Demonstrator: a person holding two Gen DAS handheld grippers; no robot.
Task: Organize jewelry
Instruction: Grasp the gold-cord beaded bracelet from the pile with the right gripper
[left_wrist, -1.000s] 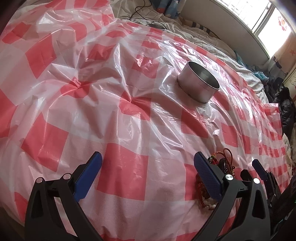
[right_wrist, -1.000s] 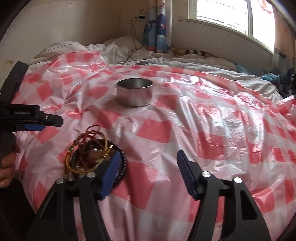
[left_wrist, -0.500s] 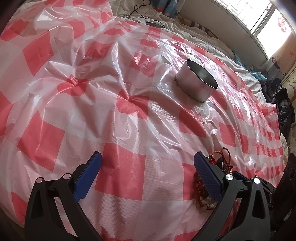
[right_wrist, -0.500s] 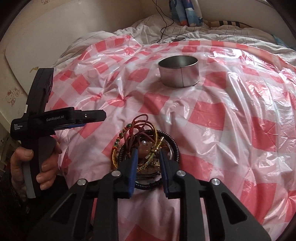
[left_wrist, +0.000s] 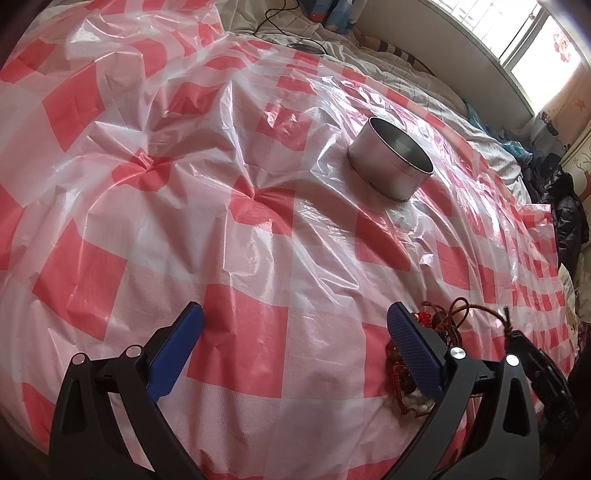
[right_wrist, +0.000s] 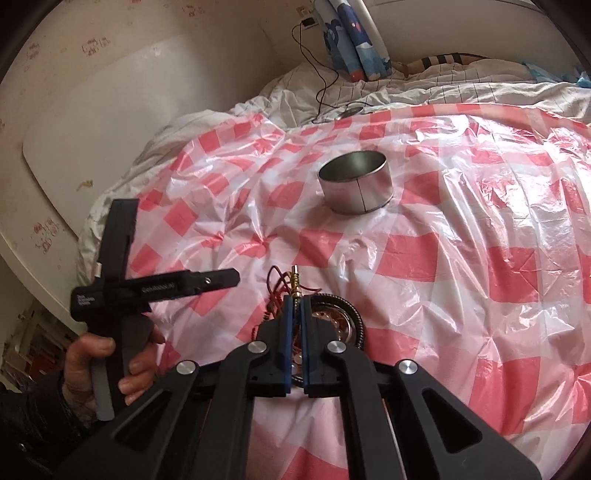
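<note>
A tangle of jewelry (right_wrist: 334, 319) lies on the red-and-white checked plastic sheet (right_wrist: 461, 258): red cords, gold beads, a black ring-shaped piece. My right gripper (right_wrist: 294, 301) is shut on a gold-beaded red cord bracelet (right_wrist: 294, 282), whose end sticks out past the pads. An open round metal tin (right_wrist: 354, 182) stands further back on the sheet. In the left wrist view my left gripper (left_wrist: 295, 312) hangs open over bare sheet, with the jewelry (left_wrist: 441, 325) just right of its right finger and the tin (left_wrist: 388, 166) beyond.
A hand (right_wrist: 110, 362) holds the left gripper's black handle (right_wrist: 122, 295) at the sheet's left edge. Rumpled white bedding (right_wrist: 424, 88), a cable and a curtain lie behind the sheet. A white headboard (right_wrist: 110, 110) stands at the left, dark clothes (left_wrist: 565, 214) at the right.
The right gripper's jaws closed from wide open onto the cord bracelet in the pile, and the gripper tilted and rose a little. The left gripper stayed open and still.
</note>
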